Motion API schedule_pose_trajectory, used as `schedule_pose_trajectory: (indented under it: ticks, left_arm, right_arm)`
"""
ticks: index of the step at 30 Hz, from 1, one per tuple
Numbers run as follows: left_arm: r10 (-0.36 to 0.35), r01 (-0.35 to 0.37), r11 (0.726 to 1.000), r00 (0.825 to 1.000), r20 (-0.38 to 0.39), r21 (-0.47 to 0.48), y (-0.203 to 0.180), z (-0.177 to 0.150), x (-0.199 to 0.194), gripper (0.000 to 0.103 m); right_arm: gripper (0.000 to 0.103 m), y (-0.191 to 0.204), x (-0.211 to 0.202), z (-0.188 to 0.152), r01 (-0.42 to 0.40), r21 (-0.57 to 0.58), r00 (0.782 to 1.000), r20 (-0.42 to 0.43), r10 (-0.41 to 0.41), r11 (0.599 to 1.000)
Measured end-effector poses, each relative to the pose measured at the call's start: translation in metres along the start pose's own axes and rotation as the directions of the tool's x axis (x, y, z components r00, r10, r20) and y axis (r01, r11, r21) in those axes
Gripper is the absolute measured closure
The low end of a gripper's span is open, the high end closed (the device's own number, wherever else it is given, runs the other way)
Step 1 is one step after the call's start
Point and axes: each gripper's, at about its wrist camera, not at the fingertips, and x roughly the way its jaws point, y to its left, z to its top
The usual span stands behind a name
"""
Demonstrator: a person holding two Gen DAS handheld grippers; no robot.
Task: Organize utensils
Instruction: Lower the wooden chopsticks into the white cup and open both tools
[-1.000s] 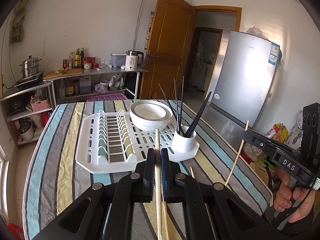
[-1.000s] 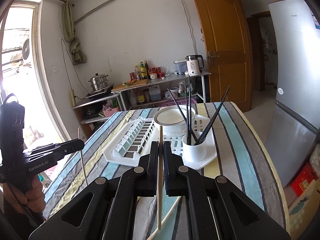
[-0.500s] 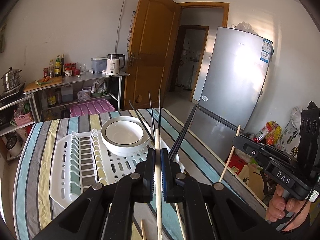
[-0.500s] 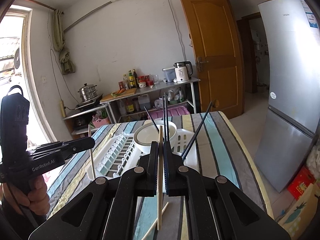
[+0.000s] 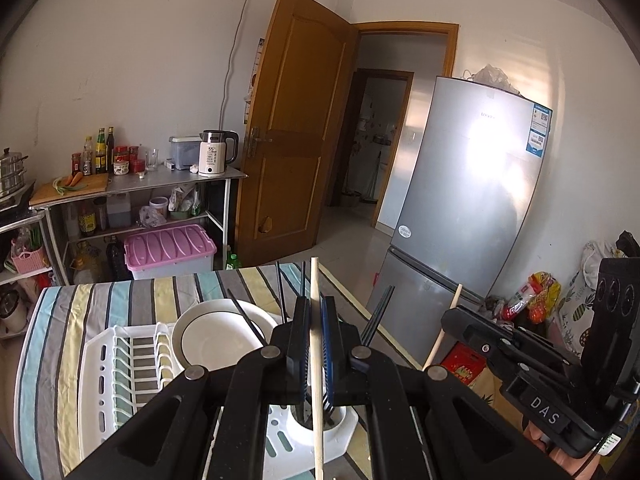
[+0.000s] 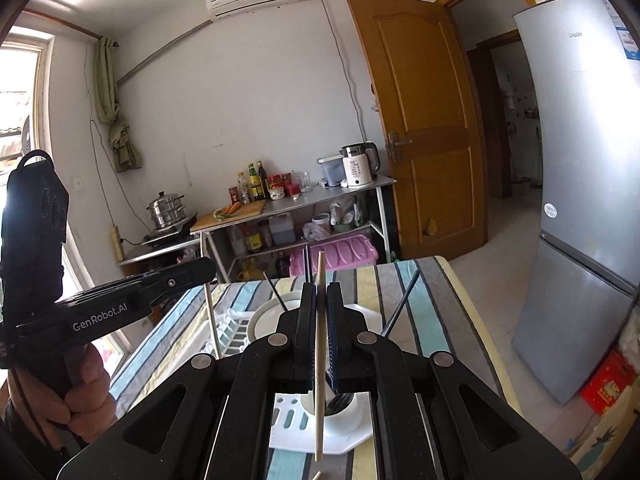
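Observation:
My left gripper (image 5: 315,302) is shut on a pale wooden chopstick (image 5: 317,412) that stands nearly upright, its lower end hanging over the white utensil cup (image 5: 338,426). Several black chopsticks (image 5: 378,314) lean out of that cup. My right gripper (image 6: 319,287) is shut on a second wooden chopstick (image 6: 318,420), also held over the cup (image 6: 352,410). The cup stands on the corner of a white drying rack (image 5: 100,364) beside a white bowl (image 5: 216,340). Each view shows the other gripper off to the side, chopstick in its jaws.
The rack sits on a table with a striped cloth (image 5: 52,344). A grey fridge (image 5: 460,208) stands past the table's right edge, by a wooden door (image 5: 296,128). A metal shelf with a kettle (image 5: 212,154) and a pink box (image 5: 168,246) lies behind.
Both grippers have moved forward and upward over the table with their chopsticks. The cup has slid from ahead of the fingers to right beneath them.

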Motion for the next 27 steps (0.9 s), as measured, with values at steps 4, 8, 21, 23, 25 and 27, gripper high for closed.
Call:
schedule_pose_trajectory:
  ticks: [4,8,21,23,25,27]
  left_arm:
    - [0.003,-0.003,1.000,1.000,0.007,0.001,0.002,0.009,0.019,0.098]
    - [0.004,-0.004,1.000,1.000,0.016,-0.003,0.006,0.013,0.037,0.098]
    - [-0.013,0.013,1.000,1.000,0.014,-0.029,0.020,-0.005,0.087,0.098]
    - [-0.013,0.013,1.000,1.000,0.004,-0.028,0.023,-0.012,0.093,0.098]
    - [-0.007,0.007,1.000,1.000,-0.010,-0.022,0.023,-0.019,0.096,0.098]
    - [-0.001,0.001,1.000,1.000,-0.023,-0.018,0.025,-0.026,0.099,0.098]
  right_arm:
    - [0.098,-0.003,0.012,0.009,0.004,0.009,1.000,0.015,-0.004,1.000]
    - [0.098,-0.006,0.025,0.015,0.006,0.010,1.000,0.019,-0.006,1.000]
    - [0.098,-0.016,0.067,0.000,0.017,0.008,1.000,-0.017,-0.017,1.000]
    - [0.098,-0.018,0.071,-0.005,0.020,0.011,0.999,-0.029,-0.020,1.000]
    - [0.098,-0.019,0.073,-0.011,0.021,0.011,0.999,-0.043,-0.020,1.000]
    - [0.098,-0.020,0.075,-0.017,0.024,0.010,0.998,-0.057,-0.024,1.000]
